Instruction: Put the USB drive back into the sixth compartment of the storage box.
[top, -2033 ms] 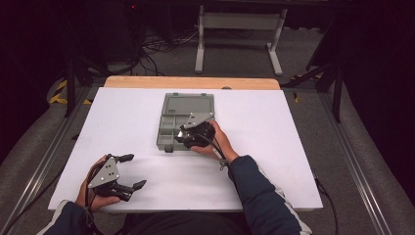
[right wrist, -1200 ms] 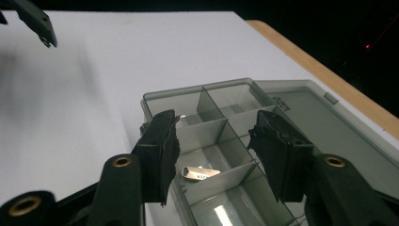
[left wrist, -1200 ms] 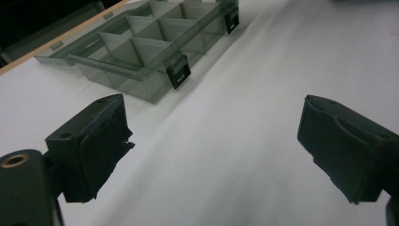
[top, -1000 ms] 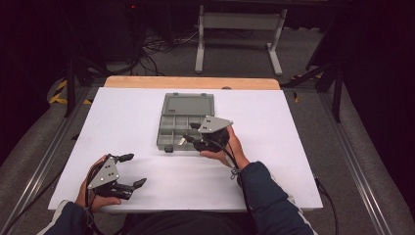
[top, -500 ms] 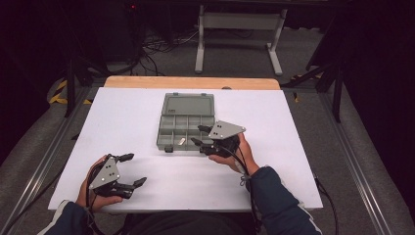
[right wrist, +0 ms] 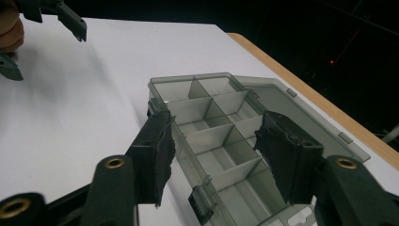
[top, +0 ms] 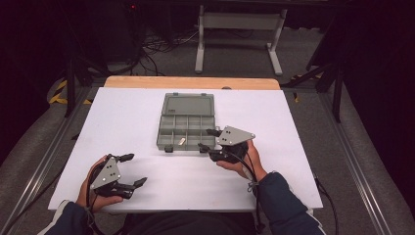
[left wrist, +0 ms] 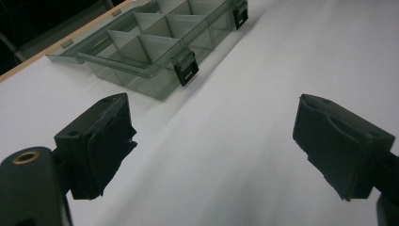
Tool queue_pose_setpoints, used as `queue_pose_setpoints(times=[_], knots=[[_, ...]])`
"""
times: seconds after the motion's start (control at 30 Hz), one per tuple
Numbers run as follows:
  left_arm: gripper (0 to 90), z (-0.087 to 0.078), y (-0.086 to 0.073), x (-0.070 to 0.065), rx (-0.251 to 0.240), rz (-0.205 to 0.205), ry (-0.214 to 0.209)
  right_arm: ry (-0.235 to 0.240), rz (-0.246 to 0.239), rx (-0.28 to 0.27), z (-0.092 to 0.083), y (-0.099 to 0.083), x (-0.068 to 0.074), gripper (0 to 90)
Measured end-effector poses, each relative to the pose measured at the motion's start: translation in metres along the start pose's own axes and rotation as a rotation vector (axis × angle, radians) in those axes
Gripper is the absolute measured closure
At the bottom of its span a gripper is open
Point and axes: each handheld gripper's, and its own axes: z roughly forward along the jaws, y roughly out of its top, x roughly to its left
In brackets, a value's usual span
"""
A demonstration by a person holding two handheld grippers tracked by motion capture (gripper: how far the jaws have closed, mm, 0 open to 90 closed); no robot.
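Dark floor with tangled cables and a pale metal stand (top: 238, 29) surround my work surface: a white sheet (top: 127, 122) laid over a table whose light wooden edge (top: 191, 82) shows along the far side. On the white sheet, near the middle, lies a grey translucent plastic organiser box (top: 188, 122) with its lid folded flat toward the wood and its divided compartments open to view. A small pale piece (top: 181, 142) rests in one near-row compartment; I cannot tell what it is. Two dark latches (left wrist: 186, 74) hang on the box's near wall. I can read no brand, label or writing anywhere.

My right gripper (top: 208, 139) sits at the near right corner of the box, its jaws standing over that corner's compartments; they have just been opening, their pads press on nothing, and nothing is held. My left gripper (top: 132, 169) rests near the front left of the sheet, well apart from the box, its jaws spread wide with bare white sheet between them.
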Motion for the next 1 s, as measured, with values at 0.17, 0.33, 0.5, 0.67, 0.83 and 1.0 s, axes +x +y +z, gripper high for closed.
queue_pose_setpoints(times=[0.17,0.33,0.5,0.67,0.83,1.0], knots=[[13.2,0.000,0.000,0.000,0.001,0.001,-0.002,-0.007,0.002,0.011,-0.006,-0.006,0.003,39.1],[13.2,0.001,0.000,0.000,0.003,0.000,-0.002,-0.027,0.002,0.019,-0.013,-0.013,0.006,33.4],[13.2,0.001,0.000,0.000,0.005,0.000,0.002,-0.040,-0.015,0.011,-0.020,-0.021,0.011,29.7],[13.3,0.001,0.000,0.000,0.004,0.000,0.005,-0.054,-0.002,0.016,-0.026,-0.028,0.012,27.3],[13.8,0.001,0.001,-0.001,0.003,0.001,0.007,-0.065,-0.007,0.023,-0.031,-0.036,0.016,26.7],[15.3,0.001,0.001,-0.001,0.003,0.004,0.009,-0.061,-0.014,0.044,-0.033,-0.045,0.022,30.6]])
